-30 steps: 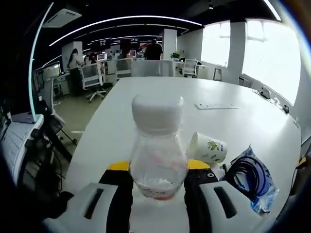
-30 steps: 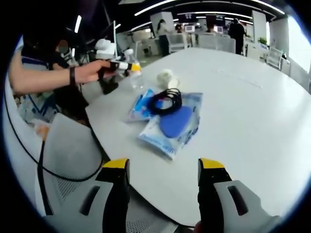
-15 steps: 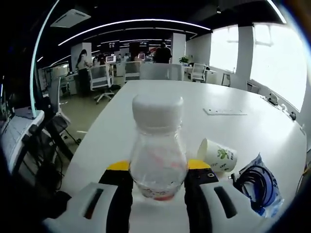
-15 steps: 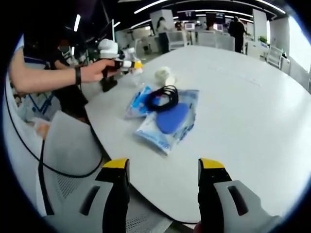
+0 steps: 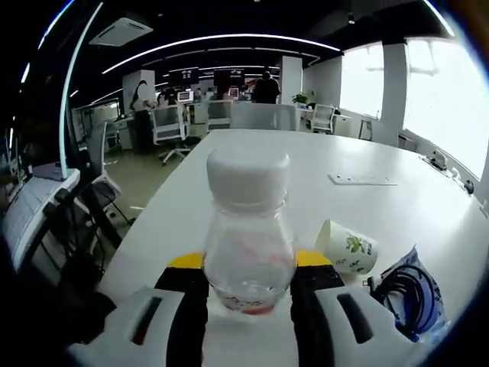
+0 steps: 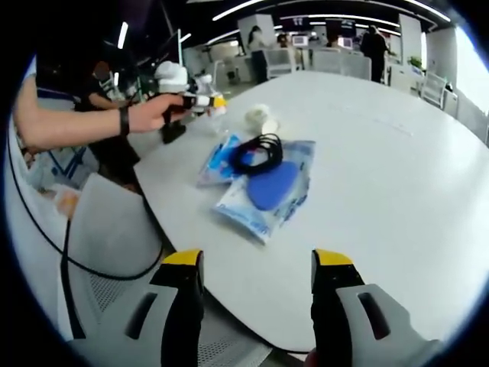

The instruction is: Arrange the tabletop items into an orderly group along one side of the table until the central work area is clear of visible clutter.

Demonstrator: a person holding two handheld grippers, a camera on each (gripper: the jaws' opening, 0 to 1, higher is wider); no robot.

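Clear plastic bottle (image 5: 248, 229) with a white cap sits clamped upright between the jaws of our left gripper (image 5: 248, 294), at the near left edge of the white table (image 5: 306, 164). Just right of it a paper cup (image 5: 346, 246) lies tipped beside a bagged black cable (image 5: 403, 287). Our right gripper (image 6: 257, 279) hangs spread wide and empty off the near table edge; broad bare tabletop stretches far right.

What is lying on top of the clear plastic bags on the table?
A coiled black cable and a blue oval object are at the plastic bags; whether they are on top or inside is unclear. Beneath is hidden.
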